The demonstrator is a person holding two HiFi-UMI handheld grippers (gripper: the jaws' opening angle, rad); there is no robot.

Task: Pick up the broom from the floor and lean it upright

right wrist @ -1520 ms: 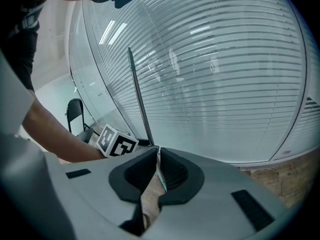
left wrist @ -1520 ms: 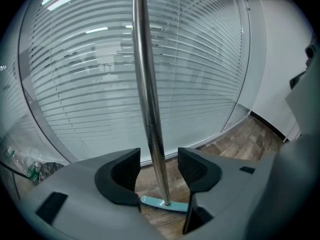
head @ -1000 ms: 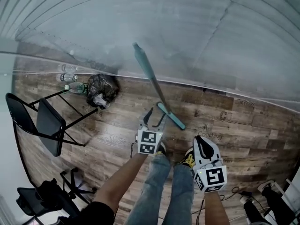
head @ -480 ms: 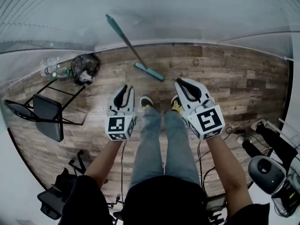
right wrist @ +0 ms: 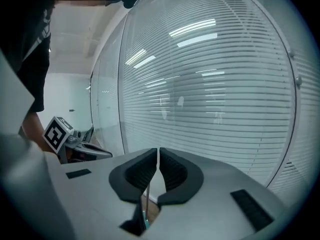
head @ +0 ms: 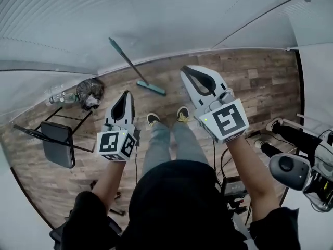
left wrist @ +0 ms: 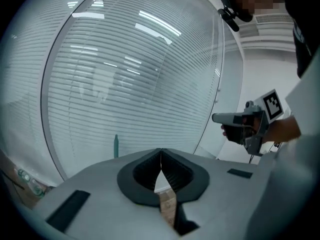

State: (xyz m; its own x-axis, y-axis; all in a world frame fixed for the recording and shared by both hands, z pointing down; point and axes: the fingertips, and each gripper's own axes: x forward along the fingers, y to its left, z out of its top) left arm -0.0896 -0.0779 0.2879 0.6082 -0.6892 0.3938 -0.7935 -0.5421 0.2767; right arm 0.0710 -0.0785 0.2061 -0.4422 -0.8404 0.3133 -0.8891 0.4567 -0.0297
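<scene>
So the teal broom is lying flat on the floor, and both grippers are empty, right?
Not flat: the head view shows the broom leaning upright against the glass wall, its head on the floor. The left gripper and right gripper are indeed empty.

A wood-plank floor is seen. On it a broom is stood on its head, near a dark bag, bottles and a folding chair.

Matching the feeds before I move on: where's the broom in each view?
Head view: broom leaning on the blinded glass wall, upper centre-left.
Left gripper view: only its teal handle tip, lower left.
Right gripper view: a thin sliver, probably it, low centre.
Shared landmark: that blinded glass wall.
</scene>
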